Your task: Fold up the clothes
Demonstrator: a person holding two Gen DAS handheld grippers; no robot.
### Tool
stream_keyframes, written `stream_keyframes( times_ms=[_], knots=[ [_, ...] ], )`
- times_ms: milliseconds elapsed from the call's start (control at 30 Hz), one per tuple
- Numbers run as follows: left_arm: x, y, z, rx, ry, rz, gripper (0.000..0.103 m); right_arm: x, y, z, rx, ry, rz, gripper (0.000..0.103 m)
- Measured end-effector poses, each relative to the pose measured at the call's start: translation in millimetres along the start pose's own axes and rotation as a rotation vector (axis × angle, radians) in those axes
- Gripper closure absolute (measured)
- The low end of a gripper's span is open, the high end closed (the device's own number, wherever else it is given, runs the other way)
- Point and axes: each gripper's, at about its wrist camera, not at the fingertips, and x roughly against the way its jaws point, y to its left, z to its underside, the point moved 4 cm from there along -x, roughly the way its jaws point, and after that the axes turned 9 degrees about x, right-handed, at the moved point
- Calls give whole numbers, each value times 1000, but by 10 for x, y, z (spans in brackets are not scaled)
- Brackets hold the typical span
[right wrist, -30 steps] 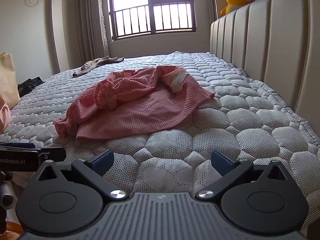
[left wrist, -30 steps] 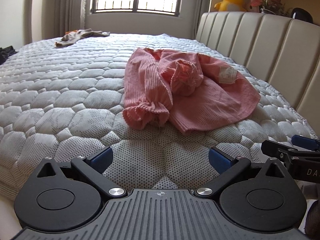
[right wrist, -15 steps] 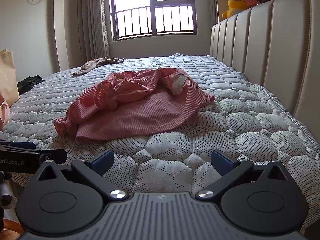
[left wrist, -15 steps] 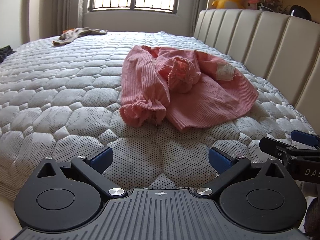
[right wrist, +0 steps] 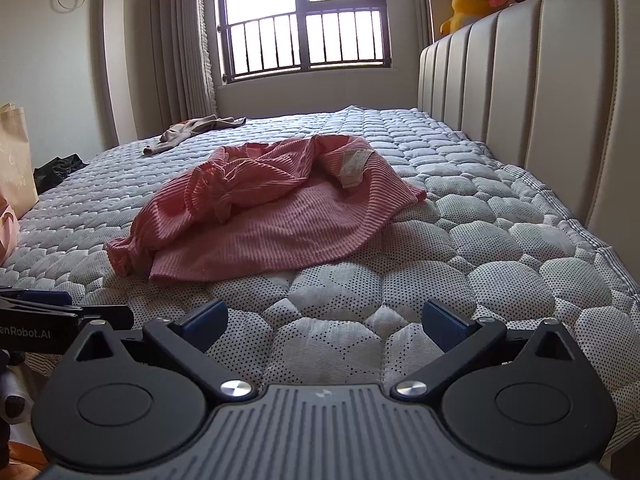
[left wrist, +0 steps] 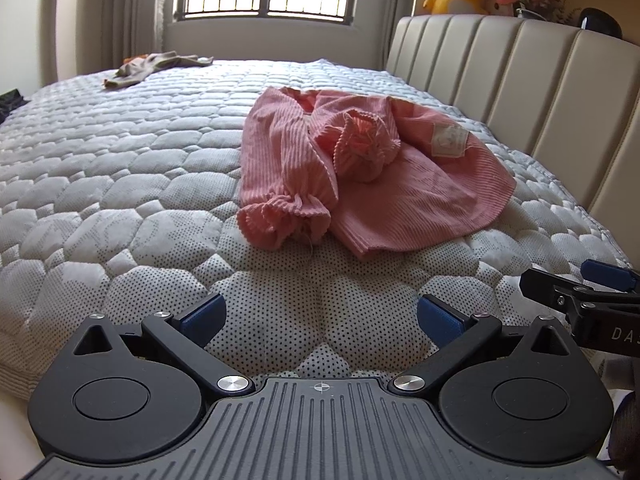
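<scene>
- Left wrist view: left gripper (left wrist: 320,312) low over near edge of mattress (left wrist: 120,184), jaws spread wide, nothing between the blue pads (left wrist: 202,312).
- Pink ribbed garment (left wrist: 360,176) lies crumpled on the mattress ahead of it, well apart from the fingertips; gathered cuff (left wrist: 284,220) nearest the camera, second cuff bunched on top, white label patch (left wrist: 448,140) facing up toward the headboard (left wrist: 520,80) side.
- Right gripper (left wrist: 580,300) shows at right edge of the same view, just off the mattress edge.
- Right wrist view: right gripper (right wrist: 324,320) also at the near mattress edge, jaws wide apart, empty.
- Same garment (right wrist: 264,216) ahead and slightly left, hem toward camera, not touched by either tool.
- Left gripper (right wrist: 60,316) pokes in at left edge.
- Beige garment (right wrist: 192,128) far end of bed near window (right wrist: 304,20); yellow duck plush (right wrist: 466,4) on headboard ledge; beige tote bag (right wrist: 14,160) at left.
</scene>
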Motion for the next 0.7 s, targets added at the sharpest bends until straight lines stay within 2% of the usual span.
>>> stream_keyframes(
  times_ms=[700],
  knots=[
    [-29, 8, 7, 2, 10, -10, 0, -30, -20, 38, -23, 16, -10, 0]
  ],
)
